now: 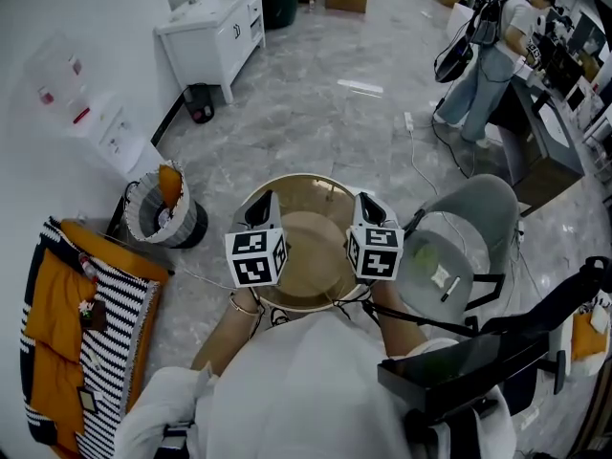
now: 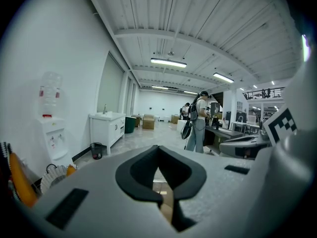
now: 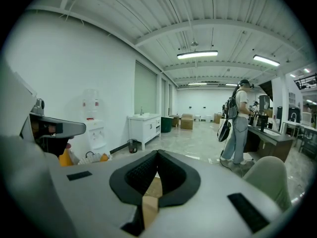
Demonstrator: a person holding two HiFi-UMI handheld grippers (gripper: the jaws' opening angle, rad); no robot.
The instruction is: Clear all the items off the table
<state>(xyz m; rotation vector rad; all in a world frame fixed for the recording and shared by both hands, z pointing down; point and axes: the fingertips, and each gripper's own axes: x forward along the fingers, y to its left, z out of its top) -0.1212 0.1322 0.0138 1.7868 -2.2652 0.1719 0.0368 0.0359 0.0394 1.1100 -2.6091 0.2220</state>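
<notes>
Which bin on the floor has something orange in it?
The black-and-white basket nearest the round table; orange sticks up from its rim. The small black bin stands farther off, by the white cabinet.

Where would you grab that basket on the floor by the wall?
Probably by the dark loop handle at the basket's rim, coming from above. The basket stands upright with its mouth open upward, and the handle seems to sit at the rim's edge, on the side away from the orange thing poking out, so a gripper could close around it unhindered.
</notes>
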